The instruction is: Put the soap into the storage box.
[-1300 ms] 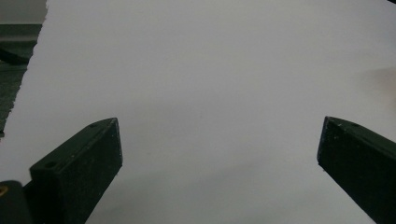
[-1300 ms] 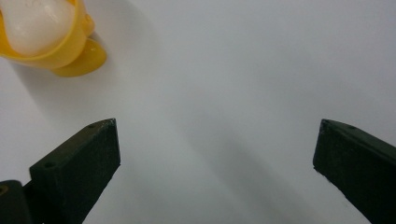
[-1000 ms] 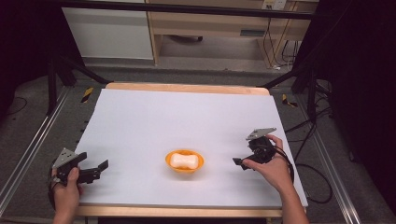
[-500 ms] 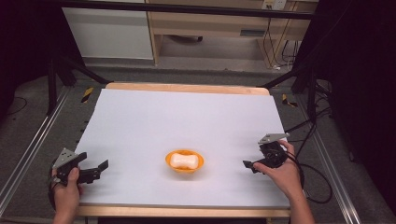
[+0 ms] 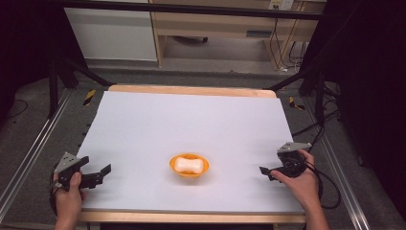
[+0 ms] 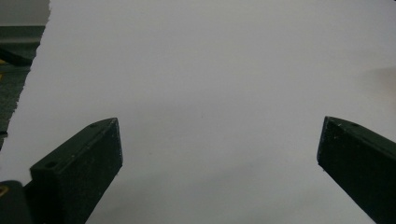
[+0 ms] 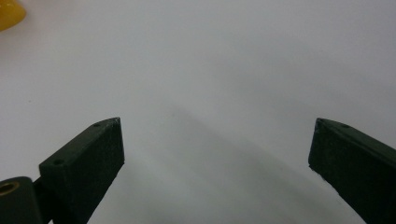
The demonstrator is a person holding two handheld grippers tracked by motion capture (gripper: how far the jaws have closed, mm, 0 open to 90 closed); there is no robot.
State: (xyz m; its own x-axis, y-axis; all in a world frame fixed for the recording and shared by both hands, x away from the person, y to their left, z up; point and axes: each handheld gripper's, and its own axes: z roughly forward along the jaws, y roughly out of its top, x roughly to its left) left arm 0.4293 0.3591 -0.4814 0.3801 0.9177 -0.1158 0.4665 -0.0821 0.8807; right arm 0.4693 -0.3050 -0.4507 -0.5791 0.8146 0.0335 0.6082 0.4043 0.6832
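An orange bowl (image 5: 189, 166) sits on the white table cover (image 5: 191, 120), near the middle of its front half. A white, bone-shaped lump (image 5: 186, 165) lies inside the bowl. My left gripper (image 5: 97, 165) rests at the front left corner of the cover, pointing right toward the bowl. It is open, and its black jaws stand wide apart over bare white surface in the left gripper view (image 6: 219, 140). My right gripper (image 5: 266, 171) is at the front right, pointing left, open and holding nothing (image 7: 215, 140). The bowl's orange rim (image 7: 8, 13) peeks in at the top left of the right gripper view.
The wooden table edge (image 5: 191, 90) shows at the back and along the front. Metal floor rails (image 5: 28, 158) run along both sides, with black stand legs (image 5: 72, 72) behind. Cables (image 5: 330, 187) trail off the right side. A cabinet (image 5: 215, 28) stands beyond the table.
My right gripper has drawn back to the right and toward the front edge, away from the bowl. The left gripper and the bowl have stayed put.
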